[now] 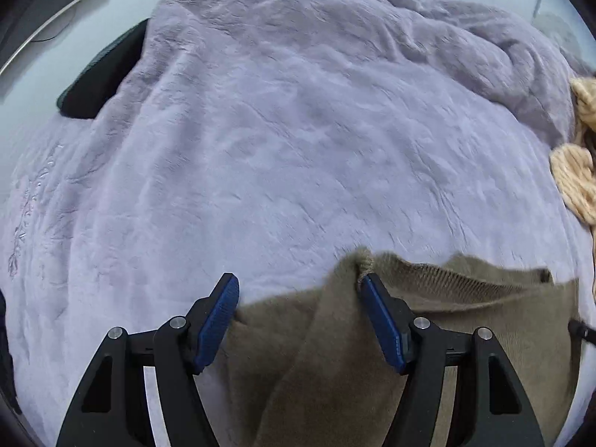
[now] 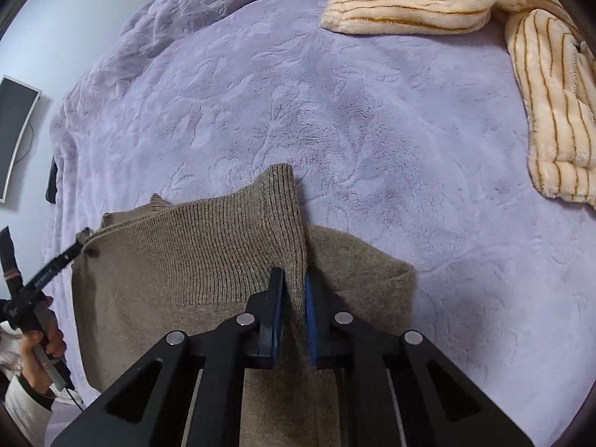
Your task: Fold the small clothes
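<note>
A brown knit sweater [image 2: 193, 260] lies on the lilac blanket [image 2: 335, 111]. My right gripper [image 2: 295, 279] is shut on a raised ribbed fold of the sweater at its right side. In the left wrist view the sweater [image 1: 465, 316] fills the lower right. My left gripper [image 1: 300, 287] is open, its right finger [image 1: 380, 316] touching the sweater's ribbed edge, which bunches at the fingertip. The left gripper also shows in the right wrist view [image 2: 80, 240], at the sweater's left corner.
A cream striped fleece garment [image 2: 484, 37] lies at the far right of the blanket and also shows in the left wrist view [image 1: 577, 171]. A dark curved monitor [image 2: 15, 134] stands on the left. A black object [image 1: 100, 74] sits at the blanket's left edge.
</note>
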Motion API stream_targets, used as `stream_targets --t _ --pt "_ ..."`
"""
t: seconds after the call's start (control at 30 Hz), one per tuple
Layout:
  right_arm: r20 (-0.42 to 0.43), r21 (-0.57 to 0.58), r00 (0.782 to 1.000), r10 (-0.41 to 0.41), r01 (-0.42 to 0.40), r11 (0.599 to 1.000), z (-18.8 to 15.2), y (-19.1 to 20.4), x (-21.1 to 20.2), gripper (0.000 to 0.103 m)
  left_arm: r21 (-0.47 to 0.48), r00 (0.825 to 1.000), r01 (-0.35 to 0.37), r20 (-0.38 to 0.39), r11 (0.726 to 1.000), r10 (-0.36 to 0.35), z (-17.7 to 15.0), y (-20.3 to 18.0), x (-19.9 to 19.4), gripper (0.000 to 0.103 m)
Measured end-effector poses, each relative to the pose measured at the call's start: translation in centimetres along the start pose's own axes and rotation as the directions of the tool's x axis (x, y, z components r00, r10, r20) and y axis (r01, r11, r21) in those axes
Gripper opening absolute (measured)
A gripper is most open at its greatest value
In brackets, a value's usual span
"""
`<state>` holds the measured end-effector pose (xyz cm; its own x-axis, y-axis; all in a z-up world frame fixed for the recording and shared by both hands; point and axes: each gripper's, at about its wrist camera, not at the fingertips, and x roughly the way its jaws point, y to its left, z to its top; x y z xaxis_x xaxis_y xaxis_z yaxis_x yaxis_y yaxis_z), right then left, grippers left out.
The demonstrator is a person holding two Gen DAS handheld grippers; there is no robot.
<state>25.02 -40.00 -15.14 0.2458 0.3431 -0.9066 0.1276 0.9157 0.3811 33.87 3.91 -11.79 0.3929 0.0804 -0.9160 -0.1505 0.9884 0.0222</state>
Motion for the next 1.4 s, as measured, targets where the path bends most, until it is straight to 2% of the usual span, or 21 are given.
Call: stream_targets --t 0.07,0.17,0.23,0.3,0.4,0.47,0.57,0.6,0.67,0.7,0.73,0.8,0.87,1.13,1.23,1.4 --pt "0.000 -0.004 1.000 -0.014 0.014 1.000 0.0 -0.3 -0.1 0.012 -0.042 1.000 0.002 0.026 0.999 -0.001 1.0 1.4 -1.1 0.070" --pt "0.004 0.004 1.000 -0.001 0.001 1.000 0.0 -0.7 -0.5 0.012 0.023 0.999 0.031 0.025 0.999 -0.032 0.7 1.8 -2.5 0.070" --pt "0.006 0.004 1.000 -0.009 0.009 1.000 0.0 -0.8 -0.5 0.012 0.112 1.000 0.021 0.001 0.993 -0.022 -0.6 0.9 -2.4 0.070" --pt "0.000 0.012 1.000 -0.022 0.022 1.000 0.0 -1.0 -0.1 0.012 0.153 0.999 0.000 -0.032 0.988 0.005 -2.0 0.1 -1.6 0.070" --pt "-0.001 0.046 1.000 -0.028 0.028 0.999 -0.1 -1.4 0.2 0.012 0.113 0.993 0.019 -0.114 0.993 -0.006 -4.0 0.0 0.0 0.070" --pt "0.007 0.063 1.000 -0.018 0.018 0.998 -0.3 -1.5 -0.5 0.016 0.117 0.993 0.052 -0.110 0.992 -0.039 -5.0 -0.1 -0.6 0.070" --pt "0.004 0.054 1.000 -0.015 0.015 0.998 -1.0 -1.4 -2.0 0.018 0.183 0.995 0.063 -0.093 0.981 -0.047 -6.8 -0.7 -2.4 0.070" --pt "0.001 0.054 1.000 -0.012 0.012 0.998 -1.4 -1.5 -2.6 0.022 0.194 0.994 0.072 -0.093 0.978 -0.055 -7.5 -0.7 -3.0 0.070" --pt "-0.001 0.066 1.000 0.001 -0.001 0.998 -2.4 -1.6 -3.6 0.034 0.198 0.994 0.075 -0.098 0.977 -0.057 -8.6 -0.6 -4.0 0.070" --pt "-0.003 0.075 1.000 0.008 -0.008 0.997 -3.2 -1.7 -4.3 0.045 0.194 0.993 0.079 -0.105 0.978 -0.059 -9.2 -0.4 -4.4 0.070" --pt "-0.005 0.080 1.000 0.012 -0.012 0.997 -3.8 -1.8 -4.6 0.049 0.188 0.991 0.086 -0.113 0.978 -0.066 -9.9 -0.3 -4.8 0.071" --pt "-0.017 0.084 1.000 0.022 -0.020 0.996 -5.5 -1.9 -5.2 0.049 0.184 0.990 0.083 -0.126 0.979 -0.061 -11.2 -0.2 -5.5 0.100" --pt "-0.041 0.092 0.999 0.023 -0.019 0.996 -7.4 -2.1 -5.6 0.049 0.190 0.990 0.079 -0.128 0.979 -0.055 -12.7 -0.4 -6.3 0.101" --pt "-0.091 0.168 0.995 0.040 -0.025 0.986 -14.6 -2.9 -6.3 0.054 0.178 0.969 0.121 -0.236 0.977 -0.078 -18.5 -1.3 -8.1 0.101" --pt "-0.114 0.169 0.993 0.036 -0.017 0.985 -16.7 -2.3 -6.4 0.062 0.180 0.963 0.118 -0.259 0.977 -0.069 -20.4 -1.7 -9.0 0.101" --pt "-0.153 0.137 0.988 0.000 0.021 0.990 -19.6 -0.8 -6.6 0.067 0.184 0.958 0.114 -0.282 0.976 -0.059 -22.9 -2.5 -11.2 0.101"
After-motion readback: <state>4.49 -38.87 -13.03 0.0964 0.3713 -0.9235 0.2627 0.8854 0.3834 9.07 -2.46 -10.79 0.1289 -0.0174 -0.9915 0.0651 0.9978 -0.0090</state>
